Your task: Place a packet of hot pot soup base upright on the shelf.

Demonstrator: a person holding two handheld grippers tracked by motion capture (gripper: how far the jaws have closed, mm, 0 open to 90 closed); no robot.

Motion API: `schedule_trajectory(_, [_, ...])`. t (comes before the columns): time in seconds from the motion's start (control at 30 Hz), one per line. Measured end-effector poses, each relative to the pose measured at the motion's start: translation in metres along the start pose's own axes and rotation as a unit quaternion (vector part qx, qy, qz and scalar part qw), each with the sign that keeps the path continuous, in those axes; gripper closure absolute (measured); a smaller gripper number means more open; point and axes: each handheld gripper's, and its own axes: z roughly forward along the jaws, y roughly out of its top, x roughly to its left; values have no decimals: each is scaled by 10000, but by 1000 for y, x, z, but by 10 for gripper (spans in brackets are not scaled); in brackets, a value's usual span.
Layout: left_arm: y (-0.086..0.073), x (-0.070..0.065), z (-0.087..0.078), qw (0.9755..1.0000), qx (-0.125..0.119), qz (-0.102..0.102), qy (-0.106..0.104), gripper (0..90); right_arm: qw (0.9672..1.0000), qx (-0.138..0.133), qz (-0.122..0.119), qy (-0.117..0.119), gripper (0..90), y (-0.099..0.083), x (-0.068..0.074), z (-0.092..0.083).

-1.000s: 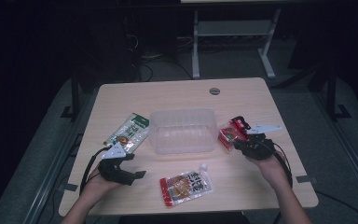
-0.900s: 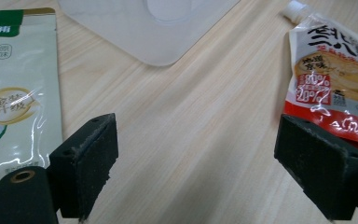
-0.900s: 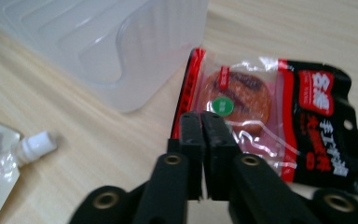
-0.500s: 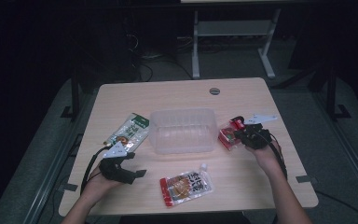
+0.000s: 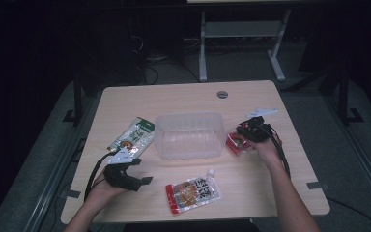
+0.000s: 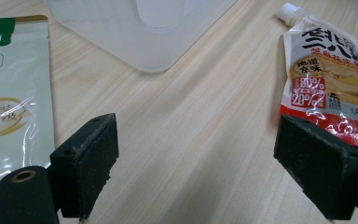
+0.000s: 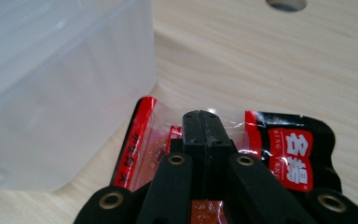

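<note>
A red and black snack packet [image 5: 236, 143] lies on the table just right of a clear plastic container [image 5: 188, 116]. My right gripper [image 5: 249, 133] is shut on it. In the right gripper view the jaws [image 7: 200, 121] meet on the packet's [image 7: 289, 149] clear film edge, and the container [image 7: 51, 93] stands close at the left. My left gripper [image 5: 125, 174] rests open near the table's front left. Its pads [image 6: 86, 163] have only bare wood between them. A green packet [image 6: 9, 107] lies to its left and an orange spout pouch [image 6: 326, 79] to its right.
The green packet [image 5: 133, 135] lies left of the container. The orange spout pouch [image 5: 193, 193] lies near the front edge. A round cable hole [image 5: 222, 94] is at the back of the table [image 5: 290, 193]. A metal stand [image 5: 241, 34] is on the floor beyond.
My right hand and gripper have shifted left, closer to the container, with the red packet in the jaws. The left gripper has stayed where it was.
</note>
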Motion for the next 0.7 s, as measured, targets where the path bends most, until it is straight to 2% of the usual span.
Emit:
schedule_trajectory(0.03, [0,0,0,10000,11,-8,0,133,9999,30,91,33,895,1,0,1])
schedule_trajectory(0.23, [-1,-4,-1,10000,39,47,27,133,10000,23,57,23,895,5,-5,11])
schedule_trajectory(0.33, [-3,-4,-1,10000,19,-8,11,133,9999,44,134,77,895,4,-8,18])
schedule_trajectory(0.5, [-5,-3,-4,10000,-1,-38,51,133,9998,162,94,90,896,2,-11,28])
schedule_trajectory(0.7, [-6,-4,-6,10000,-29,-36,18,133,9992,353,97,130,896,-1,-9,24])
